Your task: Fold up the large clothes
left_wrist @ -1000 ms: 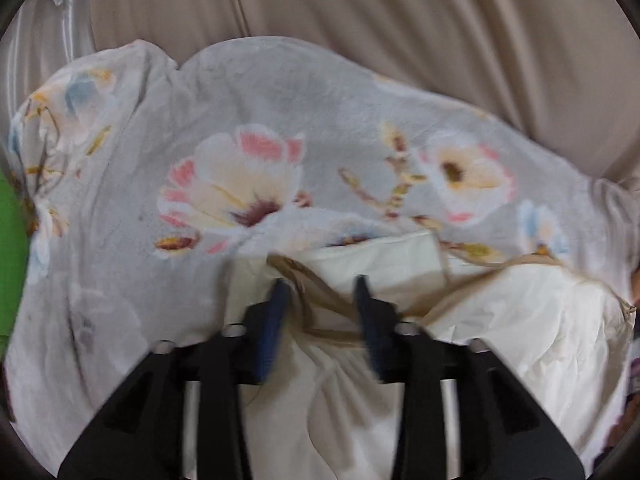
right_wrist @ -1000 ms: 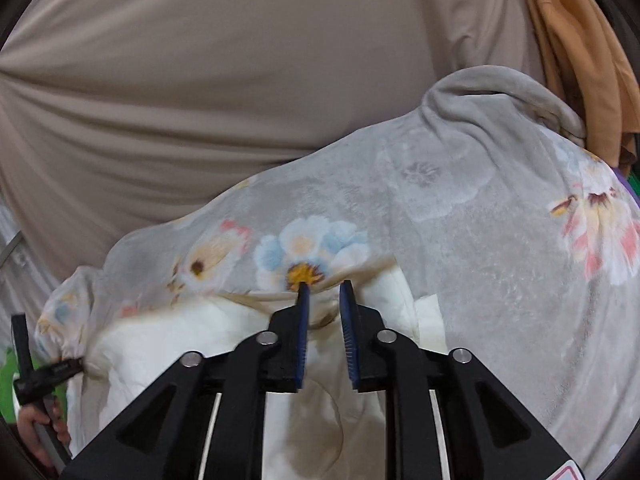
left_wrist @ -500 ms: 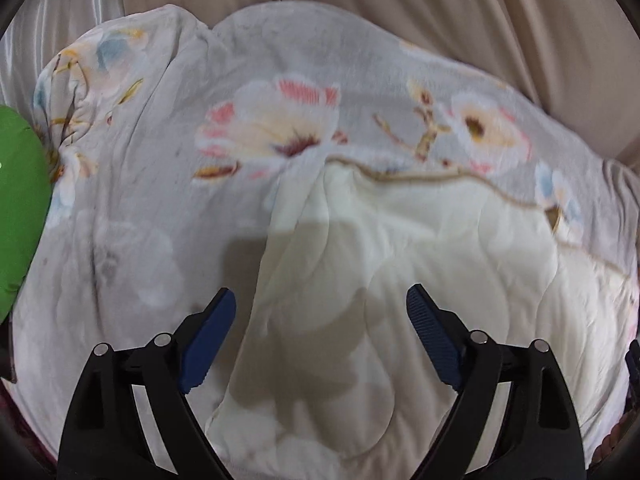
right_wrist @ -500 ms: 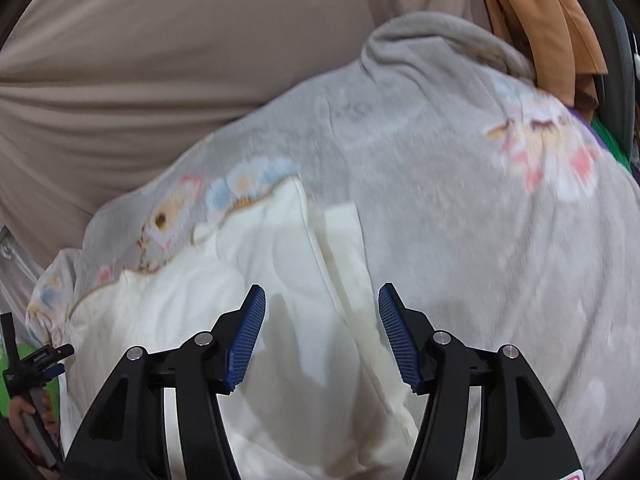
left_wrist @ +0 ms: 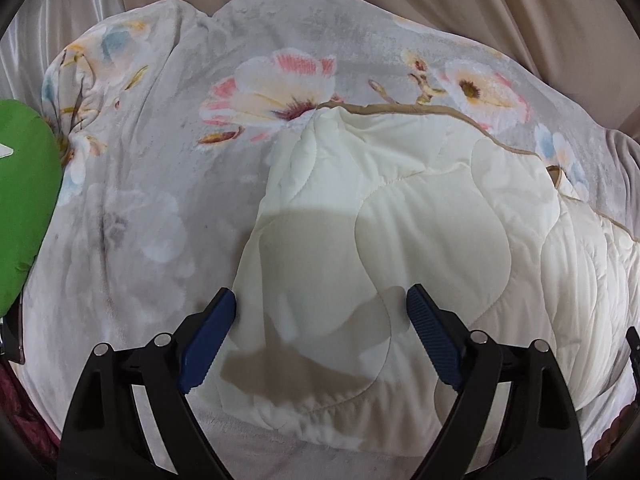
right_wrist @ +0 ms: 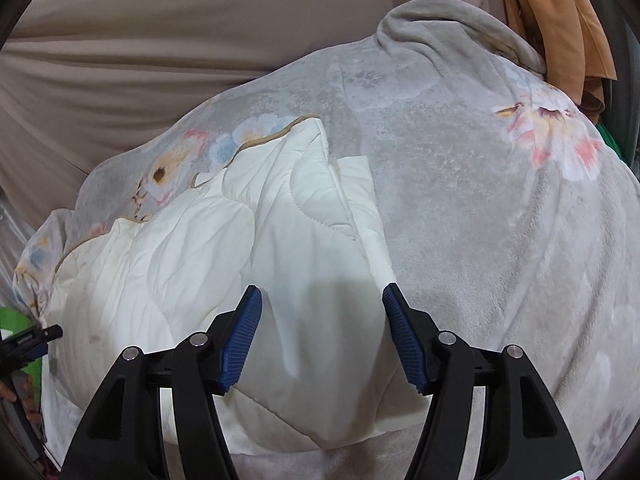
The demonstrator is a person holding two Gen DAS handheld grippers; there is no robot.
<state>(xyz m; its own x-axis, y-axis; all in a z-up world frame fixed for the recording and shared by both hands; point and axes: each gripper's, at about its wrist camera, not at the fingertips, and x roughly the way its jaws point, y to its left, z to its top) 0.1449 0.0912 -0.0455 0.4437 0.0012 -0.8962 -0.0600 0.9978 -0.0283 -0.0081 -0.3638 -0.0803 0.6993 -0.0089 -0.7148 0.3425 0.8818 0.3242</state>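
A large grey blanket with pink and white flowers [left_wrist: 160,184] lies spread over a beige surface. Its cream quilted underside [left_wrist: 400,220] is folded back over the grey face, with a tan trim along the fold's far edge. The same blanket [right_wrist: 480,200] and cream flap [right_wrist: 260,260] show in the right wrist view. My left gripper [left_wrist: 320,336] is open and empty, hovering above the cream flap. My right gripper [right_wrist: 322,340] is open and empty above the flap's right edge.
A beige sheet [right_wrist: 160,40] covers the surface behind the blanket. A green cloth [left_wrist: 24,220] lies at the left edge. Orange fabric [right_wrist: 560,20] hangs at the far right. The other gripper's tip [right_wrist: 32,336] shows at the lower left of the right wrist view.
Both grippers held the blanket's trimmed edge a second ago. Both have opened, let go of it and drawn back; the cream flap now lies folded over the grey face.
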